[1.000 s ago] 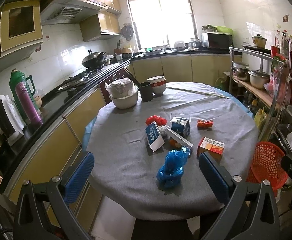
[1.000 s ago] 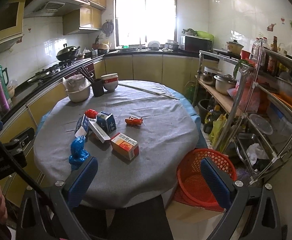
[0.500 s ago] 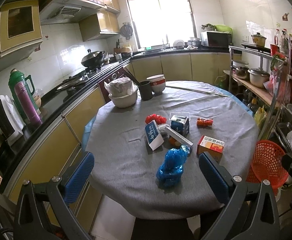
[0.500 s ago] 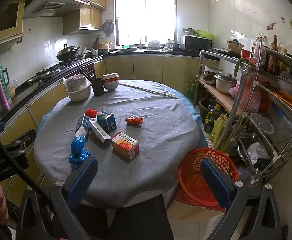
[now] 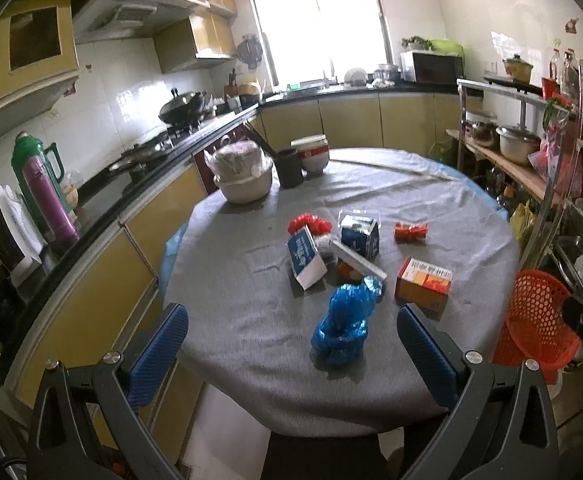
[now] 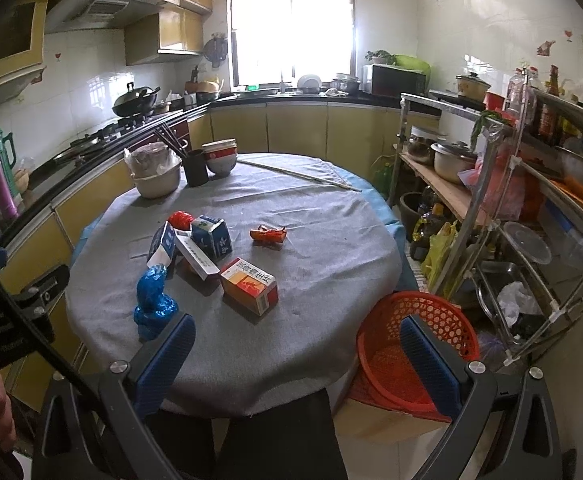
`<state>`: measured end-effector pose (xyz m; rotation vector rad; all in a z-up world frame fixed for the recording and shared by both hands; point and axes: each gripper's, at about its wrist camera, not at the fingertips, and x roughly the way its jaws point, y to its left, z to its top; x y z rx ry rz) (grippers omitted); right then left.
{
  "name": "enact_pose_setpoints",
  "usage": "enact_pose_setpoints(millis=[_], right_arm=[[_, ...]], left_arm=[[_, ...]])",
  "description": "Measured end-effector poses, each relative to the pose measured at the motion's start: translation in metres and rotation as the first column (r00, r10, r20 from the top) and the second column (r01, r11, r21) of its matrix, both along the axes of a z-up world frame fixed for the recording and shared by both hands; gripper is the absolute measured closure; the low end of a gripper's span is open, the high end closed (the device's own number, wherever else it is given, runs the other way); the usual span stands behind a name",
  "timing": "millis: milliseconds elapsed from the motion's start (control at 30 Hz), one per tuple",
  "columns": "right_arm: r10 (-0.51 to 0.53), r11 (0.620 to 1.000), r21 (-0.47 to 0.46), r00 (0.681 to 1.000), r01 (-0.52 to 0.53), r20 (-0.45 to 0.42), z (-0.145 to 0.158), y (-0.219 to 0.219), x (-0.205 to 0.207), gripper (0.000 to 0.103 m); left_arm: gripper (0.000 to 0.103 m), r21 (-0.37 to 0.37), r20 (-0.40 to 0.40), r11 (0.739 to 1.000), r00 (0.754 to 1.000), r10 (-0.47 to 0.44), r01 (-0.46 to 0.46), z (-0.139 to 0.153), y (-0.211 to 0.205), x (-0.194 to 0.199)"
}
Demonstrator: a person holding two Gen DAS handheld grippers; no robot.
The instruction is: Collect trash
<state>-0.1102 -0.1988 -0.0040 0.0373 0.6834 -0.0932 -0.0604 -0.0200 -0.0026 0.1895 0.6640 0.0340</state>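
Daylit – window [image 5: 315, 28] blown out; fisheye bending, dark vignette at edges.

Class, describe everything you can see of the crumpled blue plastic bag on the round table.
The blue plastic bag is thin, glossy film, crumpled and scrunched into a lumpy upright bundle, wider at the base and narrower at the top. It sits on the grey tablecloth near the table's front edge, closest of all the litter to the open left gripper, which is not touching it. Its top reaches, or sits just before, the end of a long white box. In the right wrist view it stands left of an orange carton.
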Motion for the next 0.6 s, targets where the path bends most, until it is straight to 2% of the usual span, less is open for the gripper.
enact_pose_setpoints(millis=[167, 300, 367, 500, 600], right_arm=[[0.084, 0.995, 0.064, 0.994, -0.08, -0.071, -0.032, -0.013, 0.048, 0.0], [0.14, 0.987, 0.094, 0.982, -0.129, -0.123, -0.066, -0.021, 0.089, 0.0], [0.19, 0.977, 0.123, 0.971, -0.173, -0.143, -0.082, -0.023, 0.11, 0.0], [0.301, 0.939, 0.226, 0.939, -0.261, -0.167, -0.109, -0.025, 0.155, 0.001], [0.371, 0.916, 0.234, 0.911, -0.327, -0.18, -0.122, -0.018, 0.183, 0.002]], left_arm=[[0.0, -0.04, -0.102, 0.999, 0.995, 0.01, -0.014, -0.029, 0.012, 0.024], [0.0, -0.076, -0.218, 0.997, 0.976, -0.005, -0.012, -0.062, 0.018, 0.049], [0.0, -0.095, -0.27, 0.995, 0.963, -0.022, -0.004, -0.077, 0.018, 0.063], [0.0, -0.144, -0.313, 0.989, 0.947, -0.07, 0.026, -0.093, 0.014, 0.088], [0.0, -0.191, -0.344, 0.98, 0.931, -0.122, 0.058, -0.105, 0.01, 0.11]])
